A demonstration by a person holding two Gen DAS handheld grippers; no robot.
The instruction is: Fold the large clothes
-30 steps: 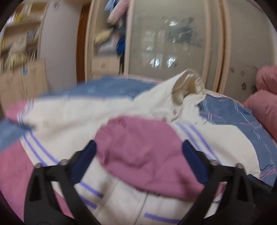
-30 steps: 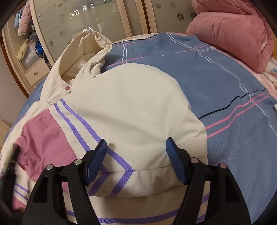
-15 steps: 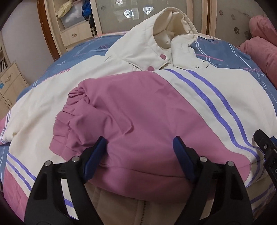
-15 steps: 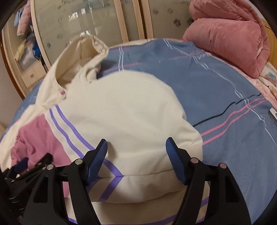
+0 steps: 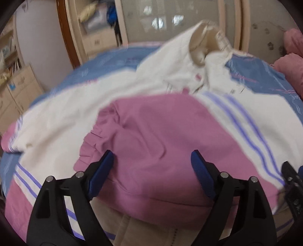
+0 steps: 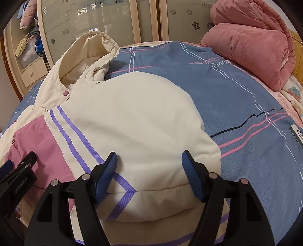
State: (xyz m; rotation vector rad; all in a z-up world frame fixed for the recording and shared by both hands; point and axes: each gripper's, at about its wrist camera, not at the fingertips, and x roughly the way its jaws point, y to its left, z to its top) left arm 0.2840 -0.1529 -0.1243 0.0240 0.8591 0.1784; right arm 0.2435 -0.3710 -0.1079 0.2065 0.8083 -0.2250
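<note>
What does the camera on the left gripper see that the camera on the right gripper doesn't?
Only the left wrist view shows the gathered elastic cuff of the pink sleeve and the beige cardboard box by the wall. Only the right wrist view shows the pink plush quilt bundled on the bed. Both show the cream padded jacket with purple stripes, its hood, the blue striped bedsheet and the frosted wardrobe doors. The left gripper is opening over pink fabric; the right gripper stands open.

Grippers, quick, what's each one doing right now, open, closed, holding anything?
Left gripper: jaws opening, over the jacket's pink sleeve, gripping nothing.
Right gripper: open over the folded cream part, holding nothing.
</note>
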